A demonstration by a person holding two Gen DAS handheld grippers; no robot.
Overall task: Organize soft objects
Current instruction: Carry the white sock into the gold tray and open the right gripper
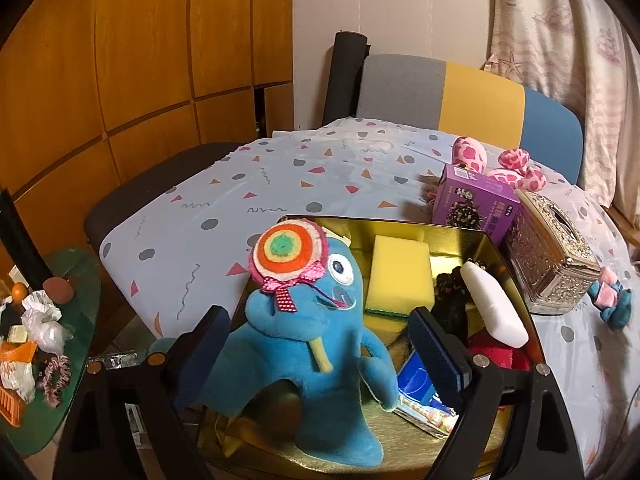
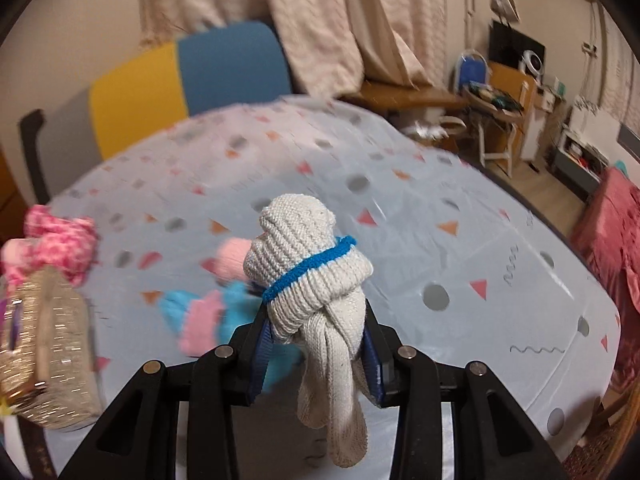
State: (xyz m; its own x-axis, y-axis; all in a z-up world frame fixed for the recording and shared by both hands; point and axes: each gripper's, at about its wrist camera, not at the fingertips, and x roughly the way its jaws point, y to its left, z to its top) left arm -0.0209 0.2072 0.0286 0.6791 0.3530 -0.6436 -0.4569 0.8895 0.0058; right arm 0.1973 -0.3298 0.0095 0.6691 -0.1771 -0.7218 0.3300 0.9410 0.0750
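My left gripper point(image 1: 320, 344) is shut on a blue plush toy point(image 1: 316, 344) with a felt lollipop, held over a gold tin tray point(image 1: 516, 280). The tray holds a yellow sponge point(image 1: 400, 276), a white soft piece point(image 1: 494, 306), a black item and a red item. My right gripper point(image 2: 318, 344) is shut on a knotted white knit glove point(image 2: 308, 276) with a blue band, held above the table. A pink-and-blue soft toy point(image 2: 200, 316) lies on the cloth behind the glove. A pink spotted plush point(image 1: 516, 168) lies at the back.
The table has a light patterned cloth point(image 1: 280, 184). A purple box point(image 1: 474, 204) and a silver tissue box point(image 1: 552, 256) stand right of the tray. A grey, yellow and blue chair back point(image 1: 472, 96) is behind. A cluttered green side table point(image 1: 40, 344) is at left.
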